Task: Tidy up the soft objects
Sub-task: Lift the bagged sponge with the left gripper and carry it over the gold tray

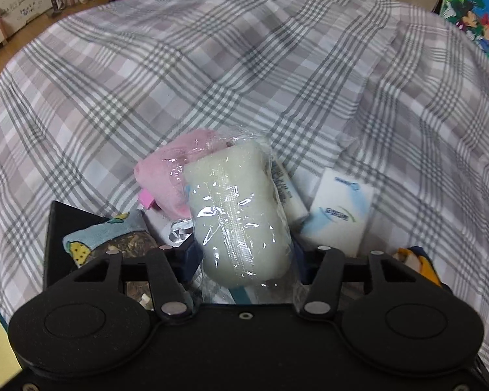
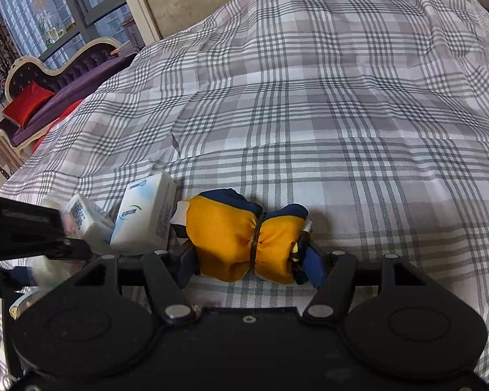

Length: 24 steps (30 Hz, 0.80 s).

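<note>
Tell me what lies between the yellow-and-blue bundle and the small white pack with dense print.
A white tissue pack with a green-blue logo stands between the yellow-and-blue bundle and the small white pack; the right wrist view shows it best.

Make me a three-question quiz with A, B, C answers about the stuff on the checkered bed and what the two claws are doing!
1. Where does the white tissue pack lie, seen from the right wrist camera?
A. left of the yellow and blue bundle
B. on top of the bundle
C. far off at the head of the bed

2. What colour is the soft towel behind the wrapped sponge?
A. green
B. pink
C. black

3. What is the left claw doing?
A. hanging open over bare sheet
B. gripping the wrapped sponge
C. gripping the tissue pack

Answers:
1 A: the white tissue pack sits just left of the yellow and blue bundle, which the right claw pinches.
2 B: the towel behind the wrapped sponge is pink.
3 B: the left claw has the sponge squeezed between its fingers on the checkered sheet.
</note>
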{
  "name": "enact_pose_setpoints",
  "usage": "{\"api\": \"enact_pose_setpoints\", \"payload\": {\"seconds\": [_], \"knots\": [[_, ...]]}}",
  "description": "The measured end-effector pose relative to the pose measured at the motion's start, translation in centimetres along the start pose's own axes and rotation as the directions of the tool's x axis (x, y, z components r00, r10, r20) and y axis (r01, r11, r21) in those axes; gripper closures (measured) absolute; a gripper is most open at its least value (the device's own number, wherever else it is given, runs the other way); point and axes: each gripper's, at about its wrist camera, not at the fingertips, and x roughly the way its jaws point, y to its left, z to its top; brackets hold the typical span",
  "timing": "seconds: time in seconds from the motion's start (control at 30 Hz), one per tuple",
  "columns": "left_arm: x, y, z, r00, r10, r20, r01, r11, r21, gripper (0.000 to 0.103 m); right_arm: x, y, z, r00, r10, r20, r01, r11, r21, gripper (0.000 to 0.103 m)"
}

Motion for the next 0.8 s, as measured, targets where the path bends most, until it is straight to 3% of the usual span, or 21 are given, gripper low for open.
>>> {"api": "enact_pose_setpoints", "payload": {"seconds": [0.37, 0.57, 0.8], "knots": [[-6.9, 0.2, -2.5, 0.997, -0.053, 0.06, 0.049, 0.997, 0.065, 0.05, 0.2, -0.2, -0.1, 1.0, -0.02, 0.014, 0.02, 1.0, 0.017, 0.038], [-10.4, 1.1, -5.6, 0.995, -0.088, 0.049, 0.083, 0.992, 0.093, 0.05, 0.2, -0.1, -0.3, 0.999, -0.035, 0.024, 0.034, 0.999, 0.02, 0.038], [-14.0, 3.9, -9.5, 0.995, -0.078, 0.058, 0.074, 0.994, 0.078, 0.05, 0.1, 0.6, -0.8, 0.996, -0.069, 0.053, 0.07, 0.997, -0.02, 0.038]]}}
